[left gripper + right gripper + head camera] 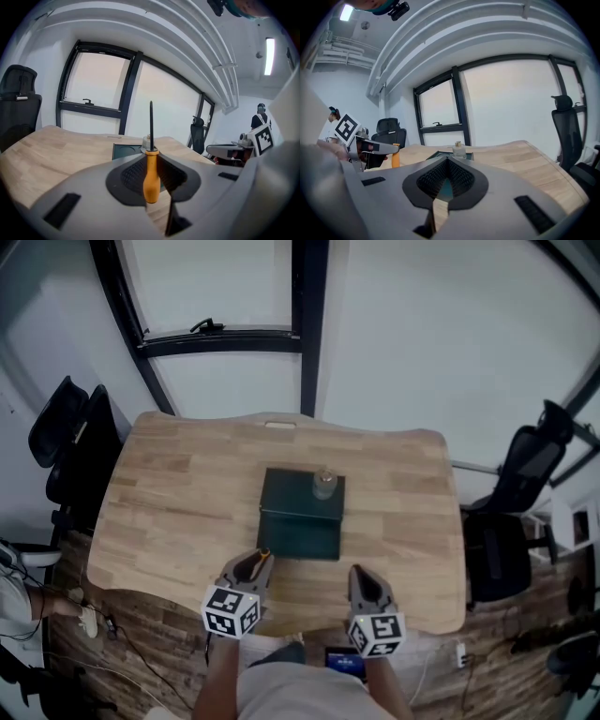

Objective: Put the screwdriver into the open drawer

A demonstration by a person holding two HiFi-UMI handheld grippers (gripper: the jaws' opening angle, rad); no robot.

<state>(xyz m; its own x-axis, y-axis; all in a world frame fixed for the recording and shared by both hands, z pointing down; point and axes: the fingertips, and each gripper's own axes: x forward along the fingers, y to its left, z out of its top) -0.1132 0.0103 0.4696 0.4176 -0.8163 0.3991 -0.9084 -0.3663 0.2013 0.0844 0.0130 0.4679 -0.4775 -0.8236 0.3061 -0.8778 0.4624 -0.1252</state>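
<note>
left tool [150,161] pinches the screwdriver [151,183] upright by its orange handle, while right tool [447,164] is pressed together, empty.

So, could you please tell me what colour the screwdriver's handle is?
Orange: the handle of the screwdriver shows best in the left gripper view.
</note>
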